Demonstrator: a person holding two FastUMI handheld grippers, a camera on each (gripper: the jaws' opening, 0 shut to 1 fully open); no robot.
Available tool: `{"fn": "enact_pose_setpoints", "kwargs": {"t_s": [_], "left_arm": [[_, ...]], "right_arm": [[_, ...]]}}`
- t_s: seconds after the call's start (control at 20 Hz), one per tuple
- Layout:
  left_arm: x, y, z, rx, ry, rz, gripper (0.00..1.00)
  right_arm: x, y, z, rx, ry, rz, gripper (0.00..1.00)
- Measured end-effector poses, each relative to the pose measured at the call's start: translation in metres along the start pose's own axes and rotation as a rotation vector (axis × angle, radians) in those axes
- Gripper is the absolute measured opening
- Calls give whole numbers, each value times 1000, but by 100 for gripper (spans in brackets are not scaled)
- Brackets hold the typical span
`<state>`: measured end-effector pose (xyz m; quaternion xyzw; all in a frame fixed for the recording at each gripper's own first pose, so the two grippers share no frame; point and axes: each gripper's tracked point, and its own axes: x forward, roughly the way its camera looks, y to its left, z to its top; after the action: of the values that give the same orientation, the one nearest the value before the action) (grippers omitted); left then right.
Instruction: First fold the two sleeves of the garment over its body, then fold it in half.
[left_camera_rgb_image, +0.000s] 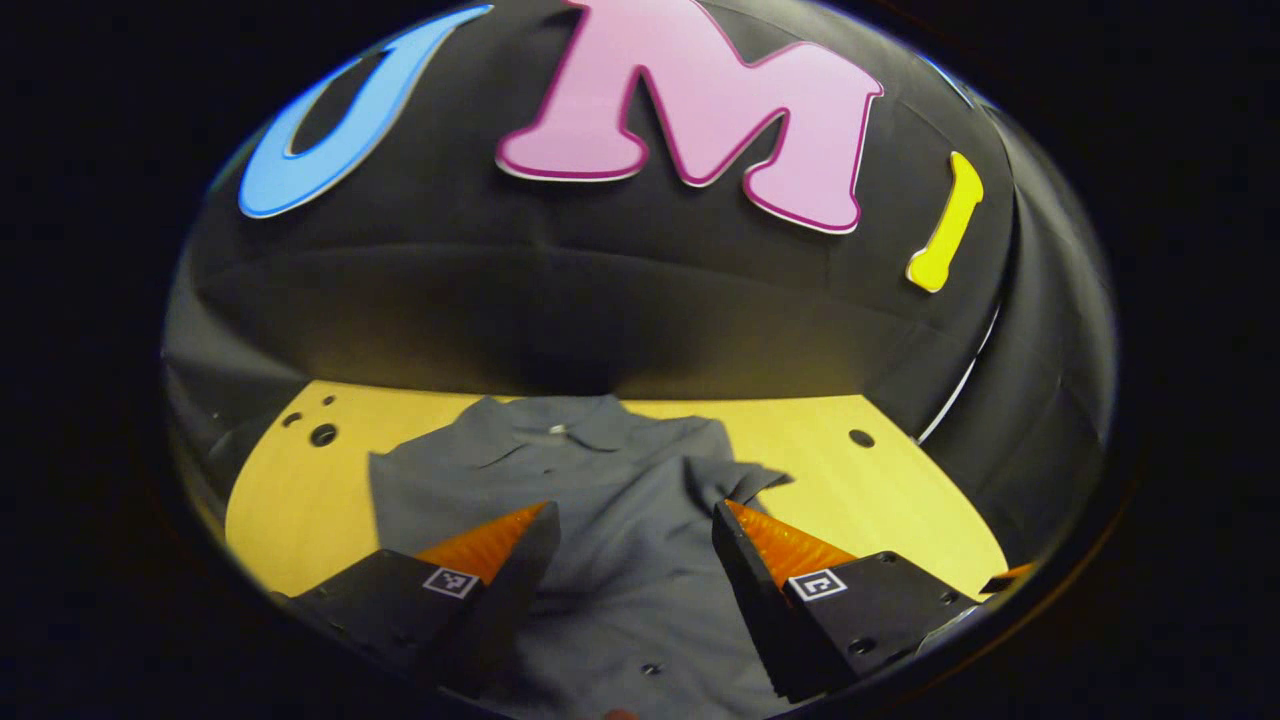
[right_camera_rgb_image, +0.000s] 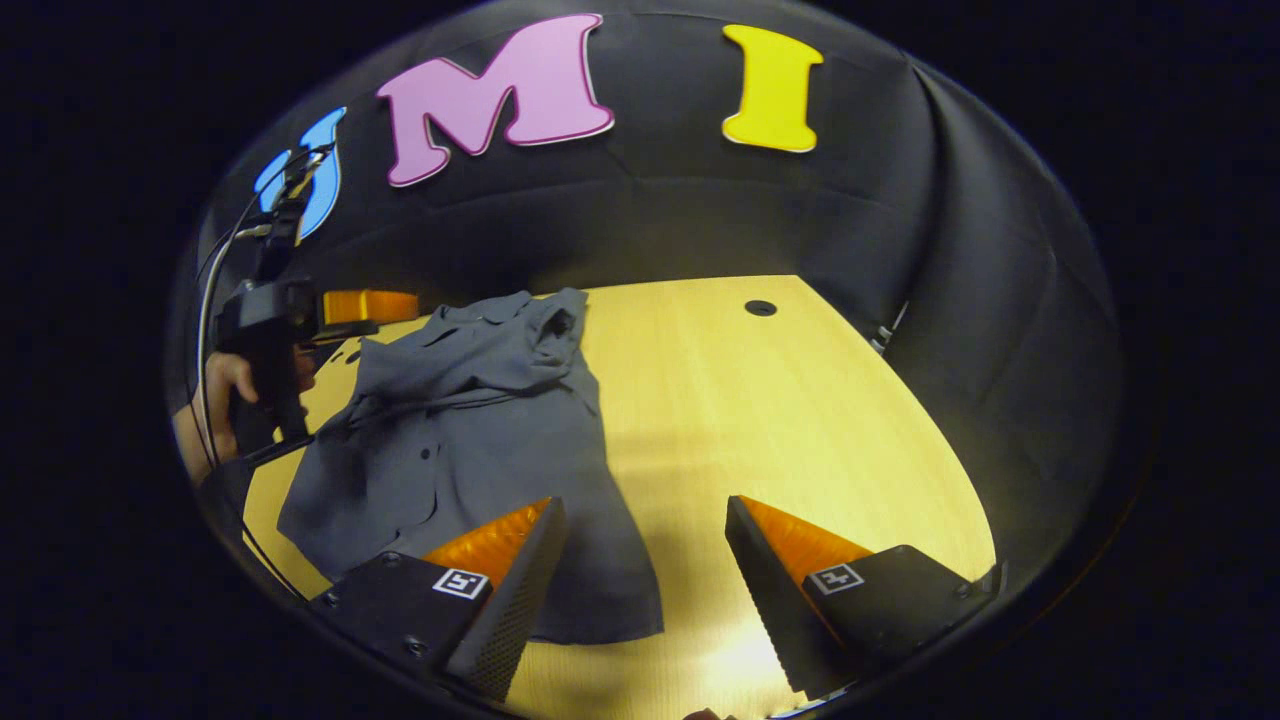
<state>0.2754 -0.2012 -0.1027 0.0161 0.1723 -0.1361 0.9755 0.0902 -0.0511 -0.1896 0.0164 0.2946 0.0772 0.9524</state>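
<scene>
I see the grey shirt (left_camera_rgb_image: 590, 500) lying flat on the wooden table (right_camera_rgb_image: 780, 400), collar toward the far wall, one sleeve (right_camera_rgb_image: 545, 340) bunched over its body. My left gripper (left_camera_rgb_image: 632, 530) hovers above it, jaws wide and empty. My right gripper (right_camera_rgb_image: 640, 525) hangs beside the shirt's hem, jaws wide too.

You have a pale wooden table (right_camera_rgb_image: 800, 400) with round holes (right_camera_rgb_image: 760, 307) near its far edge, and black cloth walls (right_camera_rgb_image: 1000, 300) rise just behind that table.
</scene>
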Motion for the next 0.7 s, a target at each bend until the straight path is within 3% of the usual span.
{"fn": "enact_pose_setpoints", "kwargs": {"t_s": [0.35, 0.6, 0.7], "left_arm": [[-110, 123, -102, -83, 101, 219, 96], [-170, 180, -179, -160, 199, 359, 96], [-180, 187, -203, -202, 232, 378, 96]], "right_arm": [[20, 27, -33, -71, 85, 68, 100], [26, 31, -60, -97, 150, 74, 100], [27, 24, -69, -97, 166, 51, 100]]}}
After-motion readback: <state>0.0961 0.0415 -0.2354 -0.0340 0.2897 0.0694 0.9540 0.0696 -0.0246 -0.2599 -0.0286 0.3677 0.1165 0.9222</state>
